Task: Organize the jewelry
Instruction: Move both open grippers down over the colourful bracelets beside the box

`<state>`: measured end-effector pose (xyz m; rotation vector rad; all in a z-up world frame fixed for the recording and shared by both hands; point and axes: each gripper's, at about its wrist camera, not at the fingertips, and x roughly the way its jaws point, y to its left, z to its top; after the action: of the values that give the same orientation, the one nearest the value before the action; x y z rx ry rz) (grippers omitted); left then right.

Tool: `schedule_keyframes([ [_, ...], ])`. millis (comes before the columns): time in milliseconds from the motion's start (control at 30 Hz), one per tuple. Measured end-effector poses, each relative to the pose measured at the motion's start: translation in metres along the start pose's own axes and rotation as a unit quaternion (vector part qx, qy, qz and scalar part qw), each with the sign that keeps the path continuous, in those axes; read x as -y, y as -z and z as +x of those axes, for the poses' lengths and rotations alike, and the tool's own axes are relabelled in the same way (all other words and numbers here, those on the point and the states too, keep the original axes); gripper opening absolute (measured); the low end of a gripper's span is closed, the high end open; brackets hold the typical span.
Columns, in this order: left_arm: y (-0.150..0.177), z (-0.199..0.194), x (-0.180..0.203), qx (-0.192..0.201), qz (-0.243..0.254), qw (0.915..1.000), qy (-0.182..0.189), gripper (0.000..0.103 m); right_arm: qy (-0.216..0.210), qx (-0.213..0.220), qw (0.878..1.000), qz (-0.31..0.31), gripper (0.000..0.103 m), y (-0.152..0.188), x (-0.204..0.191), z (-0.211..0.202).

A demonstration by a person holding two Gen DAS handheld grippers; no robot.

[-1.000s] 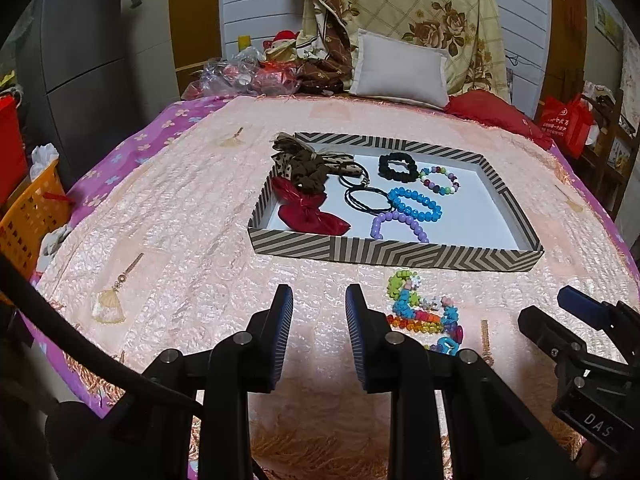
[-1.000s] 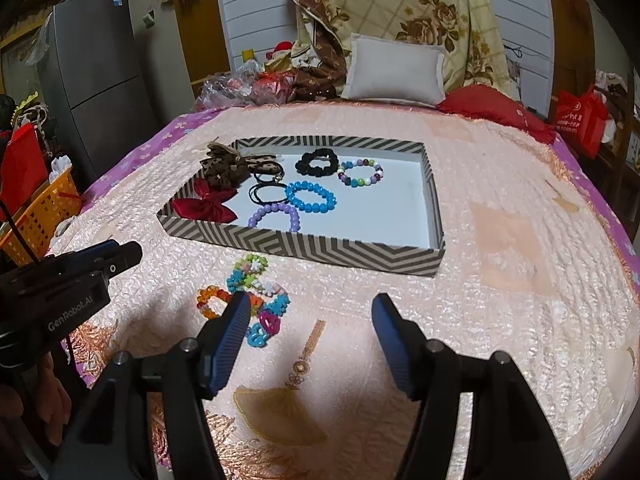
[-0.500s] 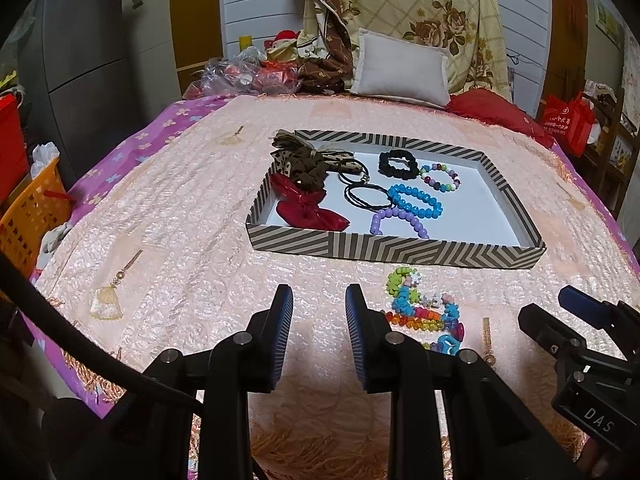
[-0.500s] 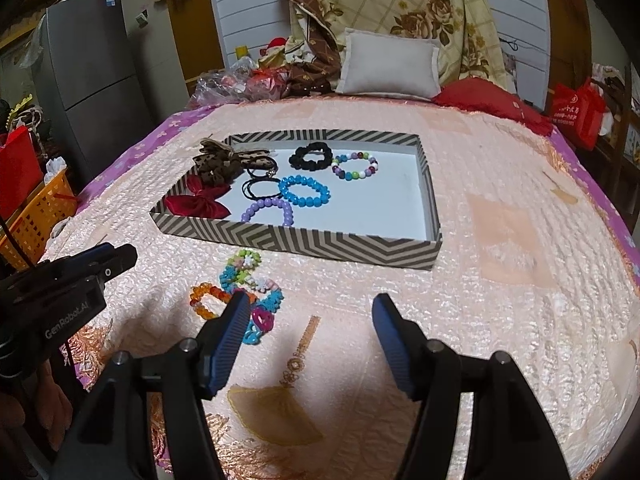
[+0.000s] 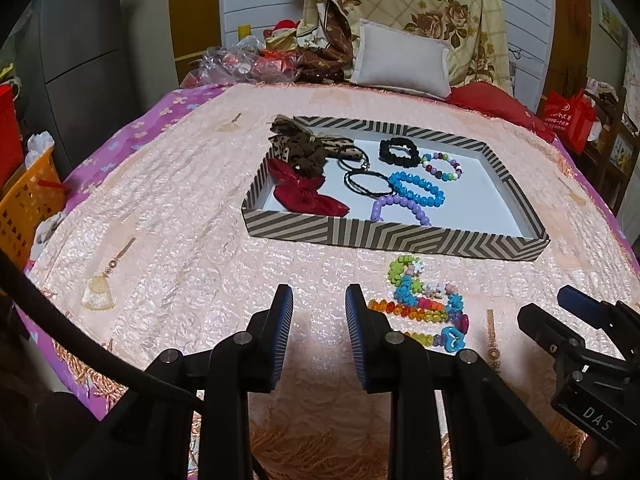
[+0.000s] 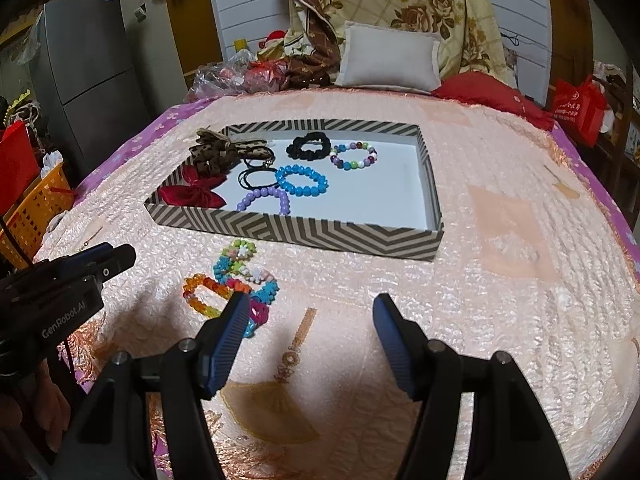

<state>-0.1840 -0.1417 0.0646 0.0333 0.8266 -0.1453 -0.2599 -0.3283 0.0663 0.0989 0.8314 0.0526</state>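
Left wrist view: low over the near edge of the bed (image 5: 168, 216), facing forward along the left tongs (image 5: 319, 308) toward the headboard end; striped tray (image 5: 360, 236) ahead and slightly right of them, loose bracelets (image 5: 420, 304) just right of the tips. Right wrist view: same low height and heading behind the right tongs (image 6: 308, 320), set further right, so tray (image 6: 300, 236) and bracelets (image 6: 236, 280) fall ahead-left. Both views share the tray, the bracelets, the bed, and each catches the other tongs at its edge.

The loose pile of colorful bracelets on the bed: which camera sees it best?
The left wrist view: the pile of bracelets lies fully visible. In the right wrist view, the right gripper finger covers its near edge.
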Motion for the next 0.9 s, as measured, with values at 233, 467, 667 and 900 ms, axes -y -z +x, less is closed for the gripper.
schedule_keyframes([
  [233, 0.002, 0.014, -0.025, -0.031, -0.035, 0.9989, 0.009, 0.020, -0.019, -0.013, 1.000, -0.005, 0.067, 0.002, -0.001, 0.011],
  [467, 0.005, 0.026, -0.033, -0.052, -0.049, 0.9973, 0.014, 0.020, -0.041, -0.036, 0.998, -0.034, 0.048, -0.009, -0.011, 0.044],
  [667, 0.003, 0.031, -0.032, -0.058, -0.047, 0.9971, 0.017, 0.020, -0.068, -0.067, 0.994, -0.059, 0.038, -0.020, -0.019, 0.070],
  [900, 0.002, 0.040, -0.028, -0.068, -0.045, 0.9964, 0.022, 0.020, -0.060, -0.080, 0.989, -0.110, 0.015, -0.022, -0.035, 0.086],
])
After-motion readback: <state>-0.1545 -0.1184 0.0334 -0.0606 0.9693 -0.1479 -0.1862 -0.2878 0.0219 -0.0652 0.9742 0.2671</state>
